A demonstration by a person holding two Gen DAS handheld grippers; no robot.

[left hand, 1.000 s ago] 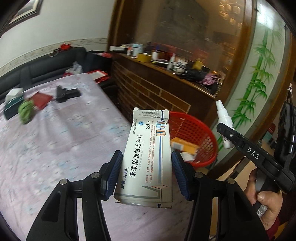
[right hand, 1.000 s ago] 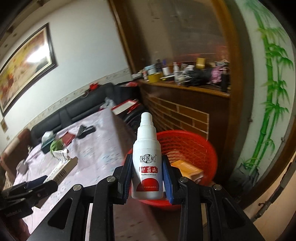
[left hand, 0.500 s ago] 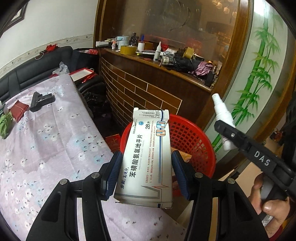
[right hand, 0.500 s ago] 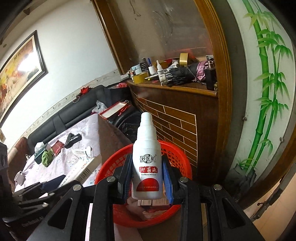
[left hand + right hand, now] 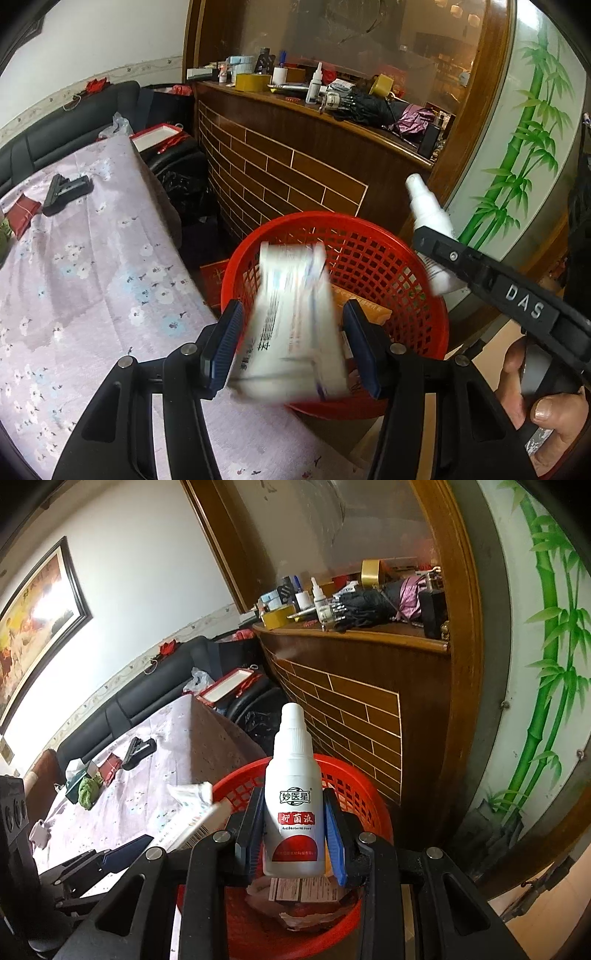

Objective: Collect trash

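Both grippers now hang over the red basket [image 5: 373, 258]: left gripper [image 5: 291, 345] loosening around the blurred medicine box [image 5: 291, 332], right gripper [image 5: 291, 830] clamping the white bottle [image 5: 293, 808]; drop-off looks imminent.

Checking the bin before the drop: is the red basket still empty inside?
No, the red basket already holds small boxes and crumpled paper, seen below the white bottle.

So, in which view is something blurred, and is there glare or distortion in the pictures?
Left wrist view: the white medicine box between the left gripper pads is smeared by motion, its print unreadable; the red basket behind is sharp. Right wrist view: the white bottle is crisp, the framed painting glares. Both views bend straight lines, with dark corners.
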